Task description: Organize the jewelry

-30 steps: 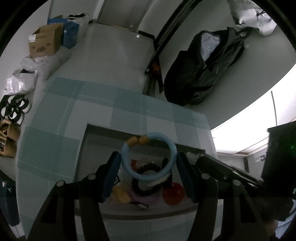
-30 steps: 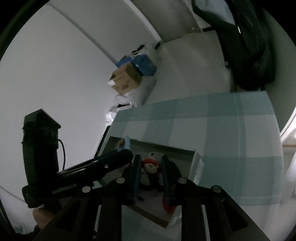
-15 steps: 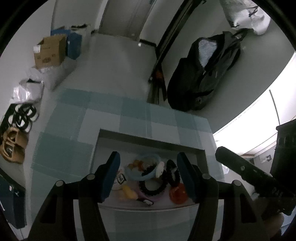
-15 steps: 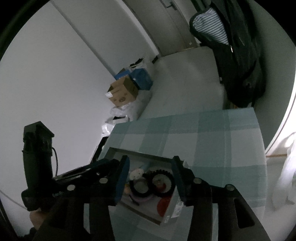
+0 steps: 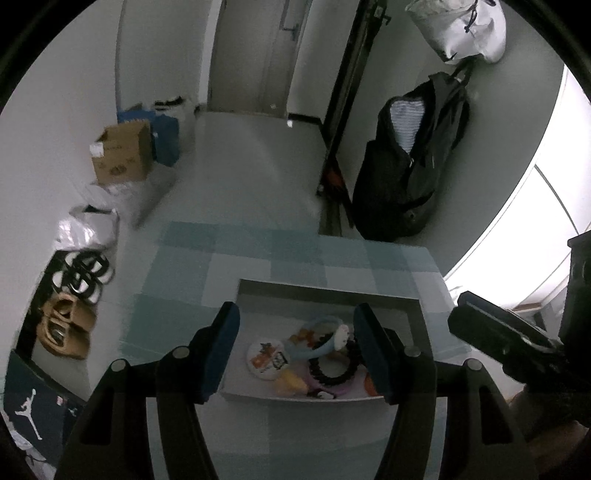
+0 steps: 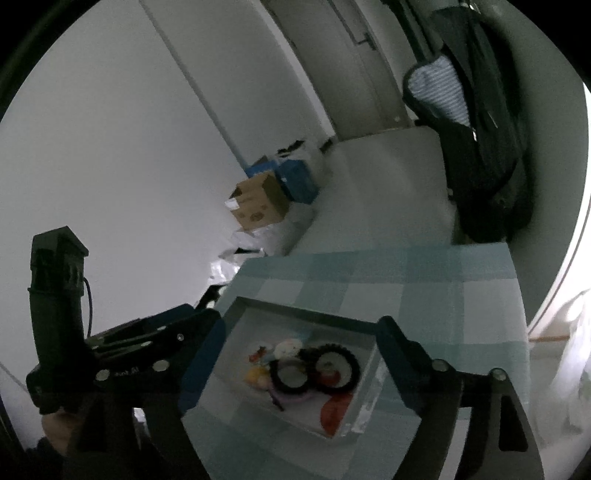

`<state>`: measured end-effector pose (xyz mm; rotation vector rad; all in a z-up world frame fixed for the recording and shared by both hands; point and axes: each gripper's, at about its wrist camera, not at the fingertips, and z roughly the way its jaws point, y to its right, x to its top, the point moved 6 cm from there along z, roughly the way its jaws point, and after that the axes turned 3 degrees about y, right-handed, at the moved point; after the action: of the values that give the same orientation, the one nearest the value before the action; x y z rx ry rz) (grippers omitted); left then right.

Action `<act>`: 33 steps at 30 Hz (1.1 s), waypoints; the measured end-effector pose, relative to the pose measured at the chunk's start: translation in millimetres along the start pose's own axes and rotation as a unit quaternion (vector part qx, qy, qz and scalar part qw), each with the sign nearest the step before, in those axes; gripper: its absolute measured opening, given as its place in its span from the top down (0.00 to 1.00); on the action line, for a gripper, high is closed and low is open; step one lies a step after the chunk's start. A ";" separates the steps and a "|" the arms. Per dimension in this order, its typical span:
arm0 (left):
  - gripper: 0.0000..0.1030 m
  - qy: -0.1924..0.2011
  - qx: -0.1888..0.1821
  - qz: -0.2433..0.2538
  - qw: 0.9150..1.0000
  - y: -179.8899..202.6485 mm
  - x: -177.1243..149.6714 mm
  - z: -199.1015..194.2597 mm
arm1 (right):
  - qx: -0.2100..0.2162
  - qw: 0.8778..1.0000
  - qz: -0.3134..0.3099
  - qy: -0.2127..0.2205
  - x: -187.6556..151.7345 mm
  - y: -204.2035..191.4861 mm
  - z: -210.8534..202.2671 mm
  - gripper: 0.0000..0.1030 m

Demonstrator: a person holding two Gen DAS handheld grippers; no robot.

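A grey tray (image 5: 325,286) on the teal checked tablecloth (image 5: 207,280) holds a light blue bangle (image 5: 320,334), a round white badge (image 5: 266,359), a black beaded bracelet (image 5: 328,371) and other small pieces. My left gripper (image 5: 297,350) hovers above the tray's near side, its jaws open and still widening, nothing between them. In the right wrist view two black bracelets (image 6: 334,369) and a red piece (image 6: 334,410) lie in the tray (image 6: 295,310). My right gripper (image 6: 301,365) hangs over it, its jaws opening wide and empty. The left gripper (image 6: 147,350) shows at the left.
On the floor beyond the table are a cardboard box (image 5: 123,157), a black backpack (image 5: 410,166), plastic bags (image 5: 88,229) and sandals (image 5: 66,325). A white bag (image 5: 461,29) hangs high on the wall. The right gripper (image 5: 498,343) reaches in beside the tray.
The blue bangle left the left gripper's jaws and now lies in the tray. The right gripper's jaws went from nearly shut to wide. Both grippers rose away from the tray.
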<state>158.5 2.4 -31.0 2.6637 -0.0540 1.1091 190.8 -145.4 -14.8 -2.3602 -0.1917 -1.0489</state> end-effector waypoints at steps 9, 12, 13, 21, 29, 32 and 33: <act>0.28 0.027 0.027 0.001 0.999 -3.2 -7.7 -19.8 | -0.018 0.999 -0.043 0.026 -10.9 -23.7 -15.3 0.06; 0.28 0.031 0.031 0.006 0.999 -1.5 -11.9 -24.3 | -0.027 0.998 -0.039 0.031 -13.9 -24.3 -21.3 0.03; 0.28 0.030 0.032 0.008 0.999 -0.7 -13.6 -25.1 | -0.031 0.998 -0.038 0.032 -15.6 -24.2 -24.6 0.01; 0.27 0.039 0.043 0.024 0.998 3.9 -23.6 -33.2 | -0.048 0.998 -0.036 0.037 -24.0 -21.2 -45.2 0.00; 0.27 0.046 0.042 0.020 0.998 6.9 -34.1 -50.3 | -0.057 0.997 -0.024 0.041 -30.4 -17.4 -55.8 0.00; 0.27 0.051 0.047 0.028 0.997 8.8 -36.1 -53.7 | -0.058 0.997 -0.027 0.044 -32.0 -18.6 -58.9 0.00; 0.27 0.050 0.048 0.028 0.997 8.6 -36.8 -53.4 | -0.058 0.997 -0.027 0.045 -32.2 -19.2 -59.7 0.00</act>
<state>94.3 5.0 -18.8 2.7005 -0.0589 1.2912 123.8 -158.3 2.7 -2.4168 -0.1663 -1.2200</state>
